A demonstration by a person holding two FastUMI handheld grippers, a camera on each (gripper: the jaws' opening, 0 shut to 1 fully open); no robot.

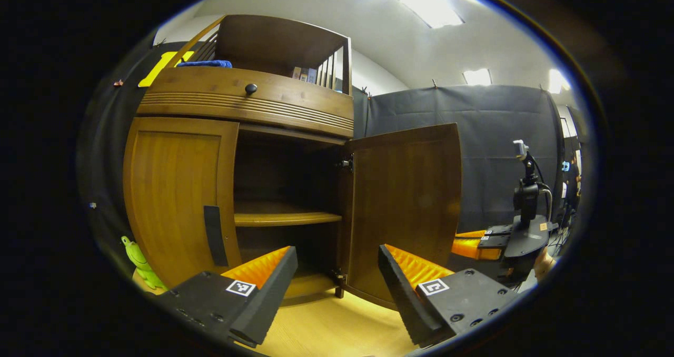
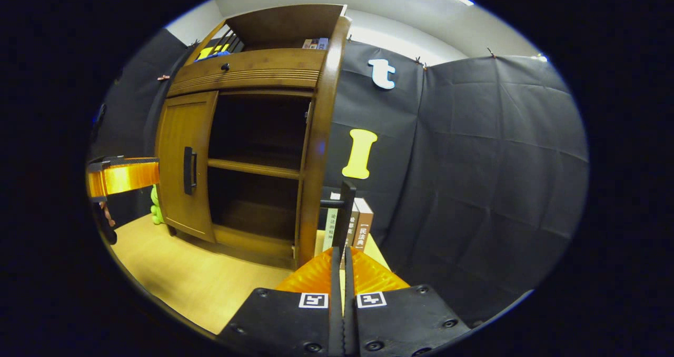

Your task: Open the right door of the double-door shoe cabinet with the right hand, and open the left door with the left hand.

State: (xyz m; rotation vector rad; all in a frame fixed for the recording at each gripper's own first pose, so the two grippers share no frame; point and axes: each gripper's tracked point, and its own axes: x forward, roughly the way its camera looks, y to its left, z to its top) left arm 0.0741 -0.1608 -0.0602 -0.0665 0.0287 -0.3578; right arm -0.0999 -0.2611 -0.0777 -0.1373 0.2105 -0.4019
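Observation:
The wooden shoe cabinet [image 1: 247, 101] stands on a pale table. Its left door [image 1: 174, 188] is closed, with a dark vertical handle [image 1: 213, 236]. The right door [image 1: 405, 209] is swung wide open and shows the shelves inside. My left gripper [image 1: 337, 288] is open in front of the cabinet's middle, a short way off and holding nothing. In the right gripper view the right door [image 2: 316, 136] is seen edge-on. My right gripper [image 2: 342, 273] is shut on that door's dark handle [image 2: 346, 209]. The left gripper [image 2: 124, 178] shows at the far left there, and the left door's handle [image 2: 188, 170] is untouched.
A green toy [image 1: 139, 262] sits by the cabinet's left foot. Several books [image 2: 362, 225] stand against the wall behind the open door. The right gripper [image 1: 474, 244] with its camera mast [image 1: 526, 194] is past the open door's edge. A knob [image 1: 251, 88] marks the drawer above.

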